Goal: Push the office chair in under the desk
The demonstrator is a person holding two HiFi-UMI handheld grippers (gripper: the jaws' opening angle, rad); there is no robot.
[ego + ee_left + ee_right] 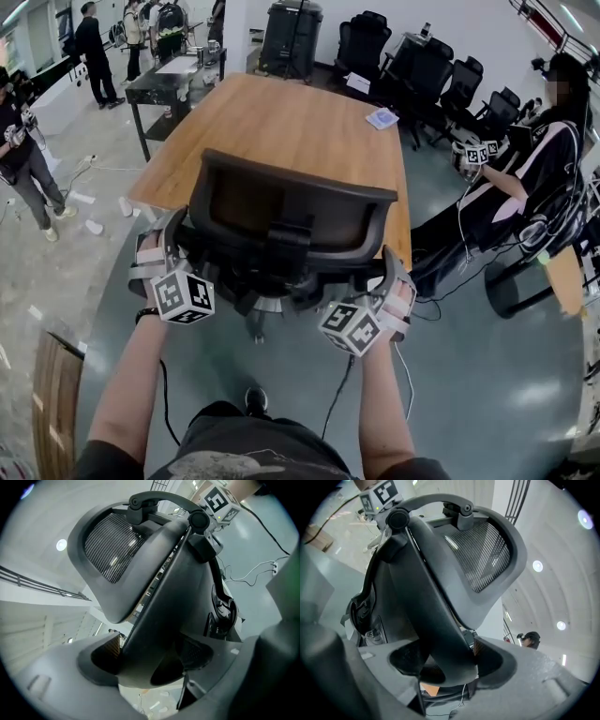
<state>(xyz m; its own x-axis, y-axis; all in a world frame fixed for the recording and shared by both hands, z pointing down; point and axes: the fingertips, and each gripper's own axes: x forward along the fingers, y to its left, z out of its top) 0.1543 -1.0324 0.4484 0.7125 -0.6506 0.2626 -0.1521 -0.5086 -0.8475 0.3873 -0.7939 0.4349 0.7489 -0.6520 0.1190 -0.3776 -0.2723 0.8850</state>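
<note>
A black office chair (pixel 291 211) stands at the near end of the wooden desk (pixel 281 122), its mesh back facing me and its seat partly under the tabletop. My left gripper (pixel 161 251) grips the left edge of the backrest, and my right gripper (pixel 394 286) grips the right edge. In the left gripper view the chair's back frame (pixel 154 602) runs between the jaws of the left gripper (pixel 150 656), which close against it. The right gripper view shows the same frame (pixel 436 597) held between the jaws of the right gripper (pixel 447 660).
A small paper (pixel 382 118) lies on the desk. Several black chairs (pixel 441 75) stand at the back right. One person sits close by at the right (pixel 534 187). Other people (pixel 94 56) and a black cart (pixel 173 80) are at the back left. Cables cross the floor.
</note>
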